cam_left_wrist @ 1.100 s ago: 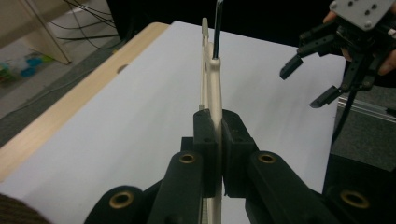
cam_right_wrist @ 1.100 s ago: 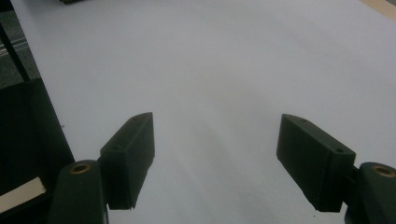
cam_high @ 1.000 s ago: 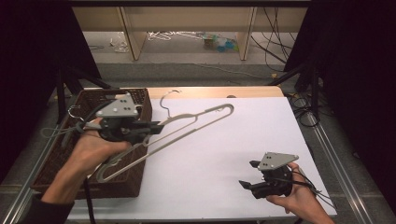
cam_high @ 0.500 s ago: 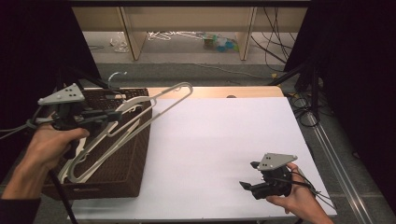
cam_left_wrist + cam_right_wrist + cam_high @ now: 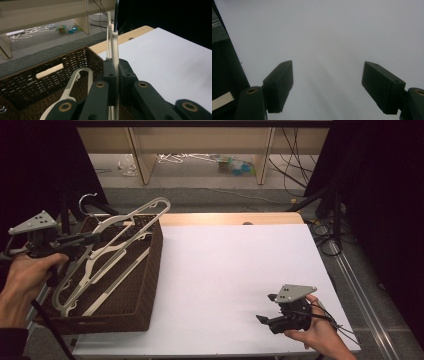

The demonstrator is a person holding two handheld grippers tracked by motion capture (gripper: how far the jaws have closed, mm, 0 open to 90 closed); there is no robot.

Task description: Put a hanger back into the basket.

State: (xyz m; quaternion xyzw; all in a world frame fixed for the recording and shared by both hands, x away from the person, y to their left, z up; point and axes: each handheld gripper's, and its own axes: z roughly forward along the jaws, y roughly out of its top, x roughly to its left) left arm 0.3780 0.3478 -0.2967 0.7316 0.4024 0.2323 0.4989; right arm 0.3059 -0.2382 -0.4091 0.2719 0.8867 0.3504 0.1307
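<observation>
A cream plastic hanger point(image 5: 131, 224) with a metal hook hangs tilted above a brown wicker basket point(image 5: 145, 285) at the table's left. My left gripper point(image 5: 92, 238) is shut on that hanger; in the left gripper view its jaws pinch the hanger's thin bar point(image 5: 115, 47) edge-on. Other pale hangers point(image 5: 95, 270) lie inside the basket, and one of these hangers point(image 5: 72, 85) curves below the jaws. My right gripper point(image 5: 264, 319) rests low near the table's front right, open, with bare white table point(image 5: 327, 50) between its fingers.
The white tabletop point(image 5: 235, 265) spans the middle and right, with a wooden strip point(image 5: 230, 218) along its far edge. Beyond stand shelf legs and scattered items point(image 5: 235, 166) on the floor. Dark stands and cables point(image 5: 330, 215) flank the right side.
My left gripper has carried the hanger leftward from over the table to above the basket and lowered it a little. The right gripper has stayed still.
</observation>
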